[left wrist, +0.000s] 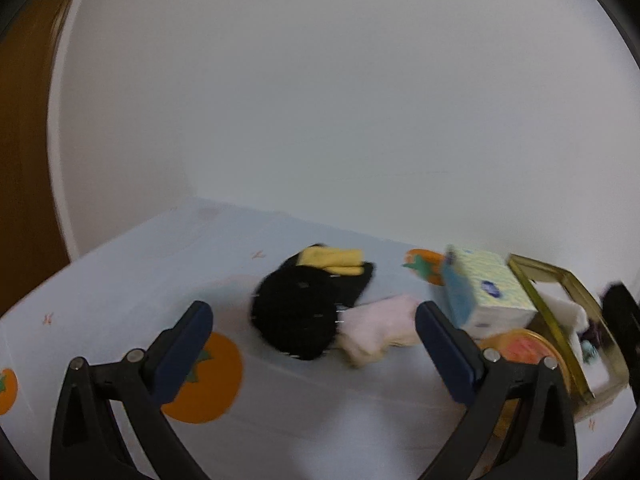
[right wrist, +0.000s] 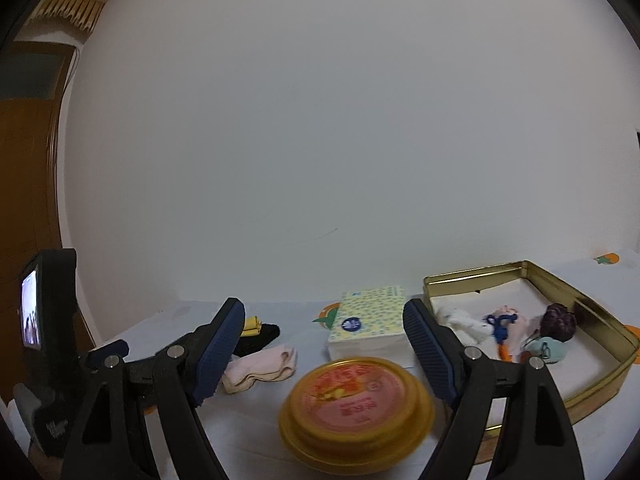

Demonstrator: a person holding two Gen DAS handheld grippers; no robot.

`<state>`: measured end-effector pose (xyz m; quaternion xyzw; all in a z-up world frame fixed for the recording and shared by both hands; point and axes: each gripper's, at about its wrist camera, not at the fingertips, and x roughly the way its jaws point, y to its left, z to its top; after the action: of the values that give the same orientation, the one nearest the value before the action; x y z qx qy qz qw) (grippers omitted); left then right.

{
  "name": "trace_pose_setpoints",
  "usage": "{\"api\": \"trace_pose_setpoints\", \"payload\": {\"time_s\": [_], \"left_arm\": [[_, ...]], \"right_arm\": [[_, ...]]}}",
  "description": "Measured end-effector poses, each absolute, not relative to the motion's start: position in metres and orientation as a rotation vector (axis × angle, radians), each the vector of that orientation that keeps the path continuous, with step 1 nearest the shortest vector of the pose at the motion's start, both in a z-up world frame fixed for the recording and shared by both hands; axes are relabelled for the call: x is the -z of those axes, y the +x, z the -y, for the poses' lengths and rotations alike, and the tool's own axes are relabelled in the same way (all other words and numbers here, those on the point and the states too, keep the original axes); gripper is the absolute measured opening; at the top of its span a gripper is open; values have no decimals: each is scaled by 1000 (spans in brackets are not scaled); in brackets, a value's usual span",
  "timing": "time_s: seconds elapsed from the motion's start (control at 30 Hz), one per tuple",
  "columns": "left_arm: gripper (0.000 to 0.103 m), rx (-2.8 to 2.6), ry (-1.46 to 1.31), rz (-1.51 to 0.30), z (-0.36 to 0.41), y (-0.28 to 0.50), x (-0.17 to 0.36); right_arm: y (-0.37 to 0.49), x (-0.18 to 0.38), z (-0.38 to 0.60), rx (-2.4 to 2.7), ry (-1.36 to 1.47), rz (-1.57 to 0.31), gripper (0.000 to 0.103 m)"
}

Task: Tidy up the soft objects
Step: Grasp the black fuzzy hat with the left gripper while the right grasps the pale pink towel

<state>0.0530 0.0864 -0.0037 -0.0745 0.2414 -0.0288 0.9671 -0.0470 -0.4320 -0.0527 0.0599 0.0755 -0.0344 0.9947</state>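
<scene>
On the bench (left wrist: 304, 400), under a pale cloth printed with orange fruit, we are looking at loose fabric pieces lying left of a gold tin (right wrist: 592, 384). Starting from the left, our left gripper (left wrist: 314, 330) is hanging over the cloth with its jaws spread wide and nothing between them. Just ahead of it are a black knit (left wrist: 296, 312) with a yellow cloth (left wrist: 332, 260) folded on its far edge, and a pink sock (left wrist: 380, 328) touching the knit's right side.

We are judging all three as light and limp: they will sag and trail when lifted, and the knit may drag the yellow piece along. We are favouring a pinch at the bunched middle of the pink sock, where the folds are thickest, not at a thin edge that could slip out.

Further right are a tissue pack (right wrist: 368, 324), soft-sided but boxy, and a round lidded tub (right wrist: 356, 404), rigid and not ours to sort. Our right gripper (right wrist: 320, 356) is hovering near the tub, jaws also wide and holding nothing. The tin at far right is holding small soft things (right wrist: 556, 320) on its white liner, so we are taking it as the destination.
</scene>
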Motion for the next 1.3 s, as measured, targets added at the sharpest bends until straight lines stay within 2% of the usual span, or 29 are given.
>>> {"api": "trace_pose_setpoints", "payload": {"time_s": [0.43, 0.5, 0.53, 0.63, 0.7, 0.8, 1.1, 1.3], "left_arm": [[101, 98, -159, -820, -95, 152, 41], [93, 109, -159, -880, -93, 162, 49], [92, 114, -167, -903, -94, 165, 53], [83, 117, -174, -890, -93, 161, 51], [59, 154, -192, -881, -95, 159, 51], [53, 178, -172, -881, -95, 155, 48], [52, -20, -105, -792, -141, 152, 32], [52, -43, -153, -861, -164, 165, 45]], "right_arm": [[-16, 63, 436, 43, 151, -238, 83], [-14, 64, 436, 41, 158, -253, 83], [-12, 63, 439, 41, 159, -260, 83], [-8, 65, 437, 41, 153, -282, 83], [-7, 65, 434, 39, 140, -294, 83], [-5, 65, 427, 31, 118, -298, 83], [30, 69, 394, 10, 63, -350, 83], [90, 81, 352, -66, -28, -519, 83]]}}
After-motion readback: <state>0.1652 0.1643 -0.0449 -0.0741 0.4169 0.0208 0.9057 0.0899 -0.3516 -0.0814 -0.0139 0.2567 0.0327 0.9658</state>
